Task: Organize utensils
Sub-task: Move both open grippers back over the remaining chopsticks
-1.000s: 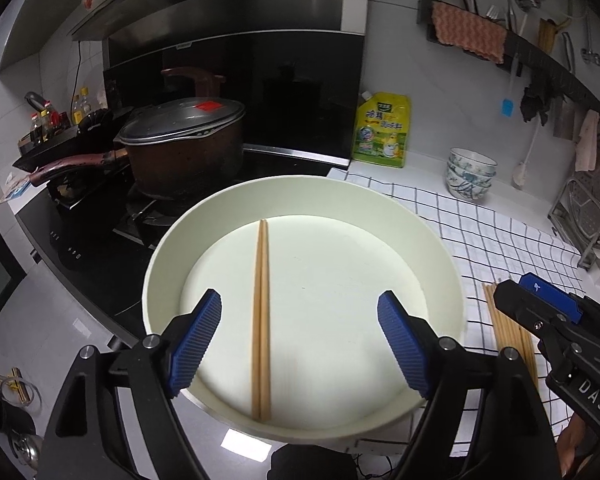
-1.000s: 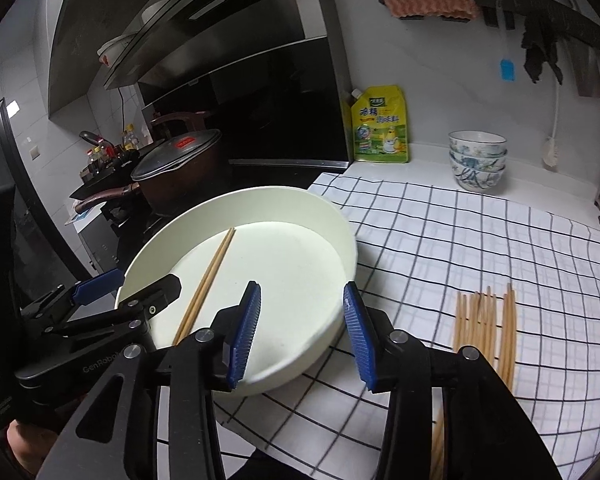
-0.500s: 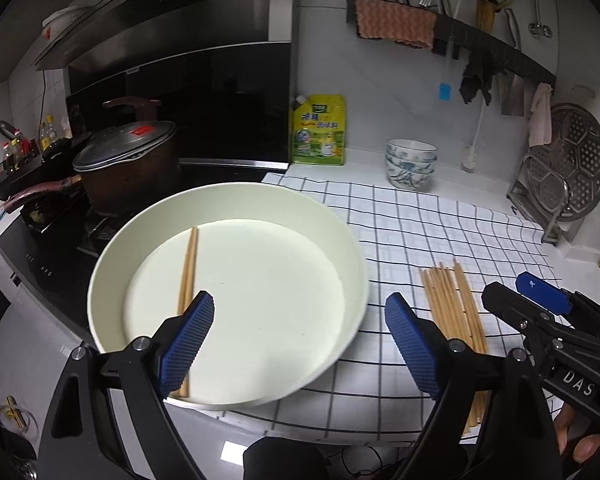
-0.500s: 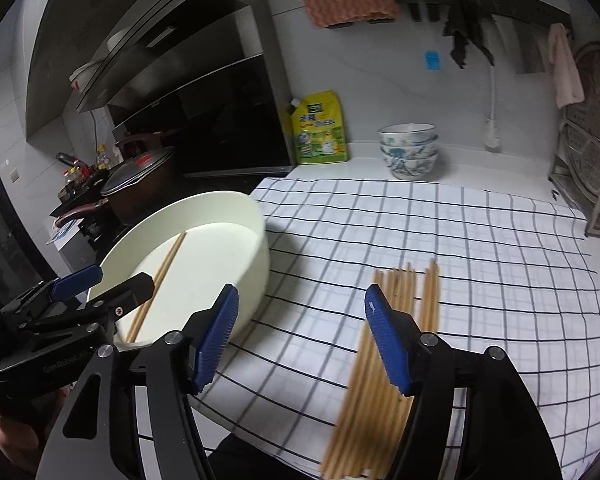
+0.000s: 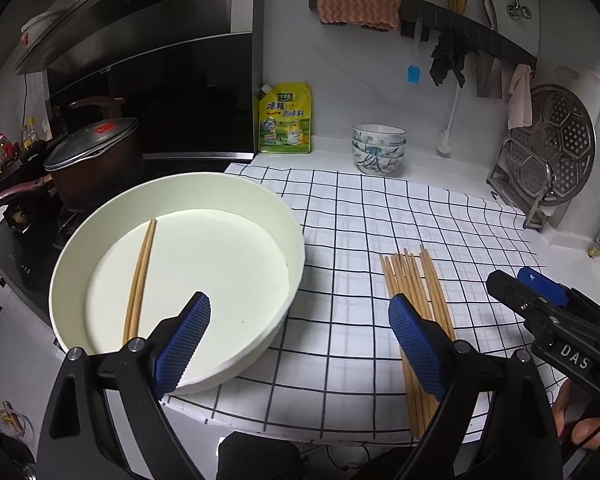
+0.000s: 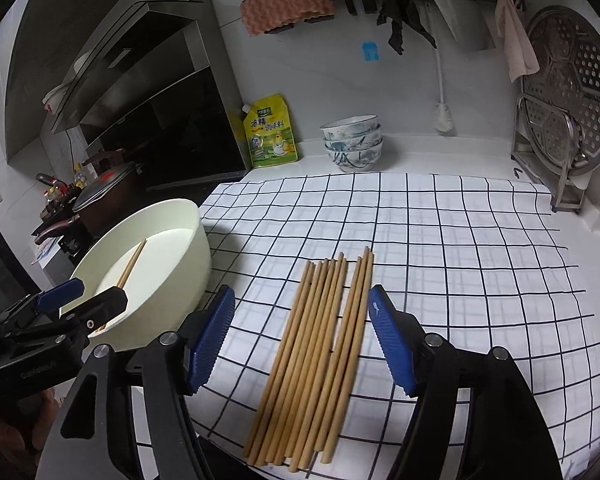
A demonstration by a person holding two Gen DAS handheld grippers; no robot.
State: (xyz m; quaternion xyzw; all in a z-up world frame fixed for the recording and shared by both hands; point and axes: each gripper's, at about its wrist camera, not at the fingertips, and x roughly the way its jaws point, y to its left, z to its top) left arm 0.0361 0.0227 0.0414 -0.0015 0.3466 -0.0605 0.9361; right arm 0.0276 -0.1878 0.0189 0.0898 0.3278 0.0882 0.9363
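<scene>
Both views have swung from the white basin toward loose chopsticks on the checked surface; both grippers' fingers, just opening, stand wide, empty; chopstick ends are hidden behind the left gripper.

White counter carrying a checked cloth, stacked bowls, yellow pouch; on the cloth, loose chopsticks beside a cream basin

left wrist: close, angled down over basin | right wrist: close, angled down over chopsticks | shared: both, checked cloth
</scene>
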